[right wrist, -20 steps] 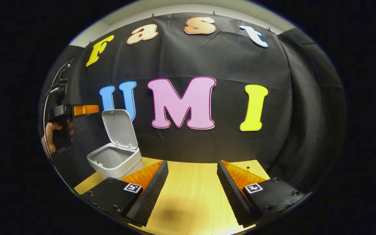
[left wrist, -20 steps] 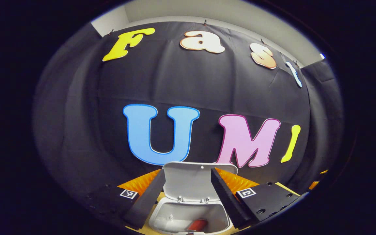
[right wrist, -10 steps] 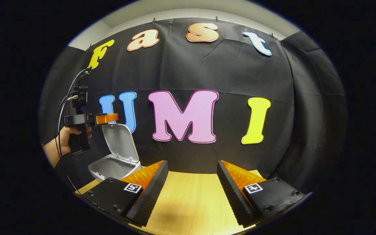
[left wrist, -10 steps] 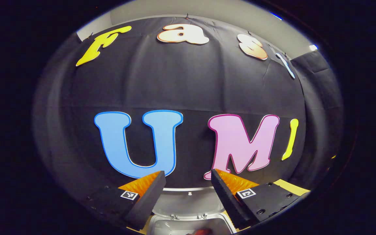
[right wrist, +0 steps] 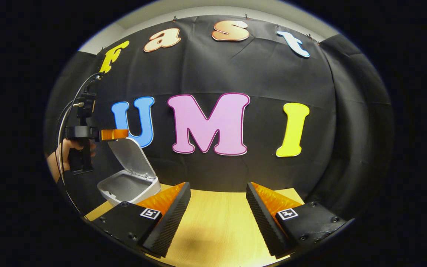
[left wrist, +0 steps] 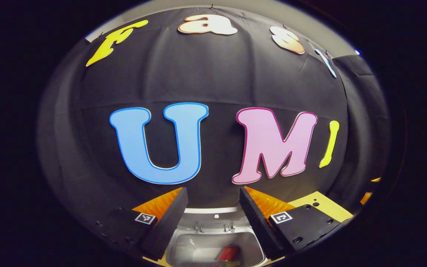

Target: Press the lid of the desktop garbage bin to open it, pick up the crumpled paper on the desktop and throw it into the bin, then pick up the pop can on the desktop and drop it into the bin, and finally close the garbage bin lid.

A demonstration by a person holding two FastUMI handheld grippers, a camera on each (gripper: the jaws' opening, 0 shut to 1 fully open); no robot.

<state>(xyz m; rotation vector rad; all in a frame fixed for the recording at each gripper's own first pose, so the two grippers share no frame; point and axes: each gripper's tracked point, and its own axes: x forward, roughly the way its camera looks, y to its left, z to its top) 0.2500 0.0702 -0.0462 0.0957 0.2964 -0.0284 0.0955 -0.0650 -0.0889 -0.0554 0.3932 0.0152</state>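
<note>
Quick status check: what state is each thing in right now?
bin: open, on the desk
lid: up, tilted forward
pop can: inside the bin
left gripper: open, at the lid's top edge
right gripper: open, holding nothing, over the desk

You have the grey garbage bin standing at the table's far left edge, its lid hinged up and tilted forward over the opening. A red pop can lies inside it.

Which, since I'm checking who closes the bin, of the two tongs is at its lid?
The left tongs, by the top of the tilted lid; the right tongs hover over the desktop.
</note>
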